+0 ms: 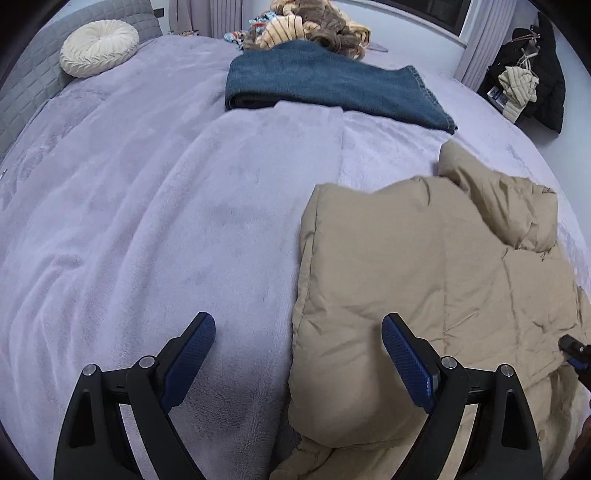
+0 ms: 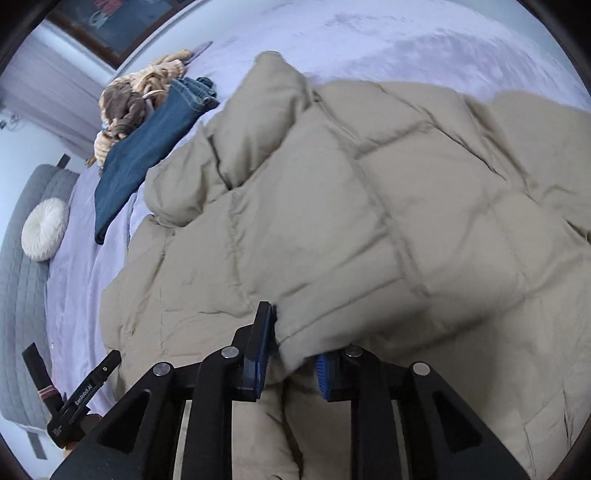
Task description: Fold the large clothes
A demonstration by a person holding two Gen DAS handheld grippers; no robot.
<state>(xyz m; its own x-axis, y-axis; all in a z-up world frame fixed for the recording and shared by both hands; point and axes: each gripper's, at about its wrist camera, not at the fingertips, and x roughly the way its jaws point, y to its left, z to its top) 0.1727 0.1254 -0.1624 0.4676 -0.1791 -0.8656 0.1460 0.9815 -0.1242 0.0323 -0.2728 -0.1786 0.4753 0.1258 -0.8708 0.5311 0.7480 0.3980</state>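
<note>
A puffy beige quilted jacket [image 2: 332, 206] lies spread on a bed [image 1: 147, 221] covered in a soft, plush lavender blanket. Its fabric is matte and padded, stitched into large squarish panels, with a rumpled hood or collar bunched at its far end.

The right gripper [image 2: 291, 354] has its jaws clamped on a fold of the jacket's near hem; the fabric is pinched between the ribbed blue pads, though motion blur there softens the edge, so how deep the bite goes is hard to judge.

The left gripper [image 1: 299, 358] hangs just above the jacket's left edge with its jaws wide apart, one textured blue pad over the blanket and the other over the padded fabric, nothing between them gripped.

Beyond the jacket lies a folded dark-blue denim garment [image 1: 325, 85], and behind that a heap of knitted tan and brown clothing [image 1: 314, 26]. Well left of the jacket, a round, pleated cream cushion [image 1: 99, 47] leans on a grey quilted headboard [image 1: 29, 85].
</note>
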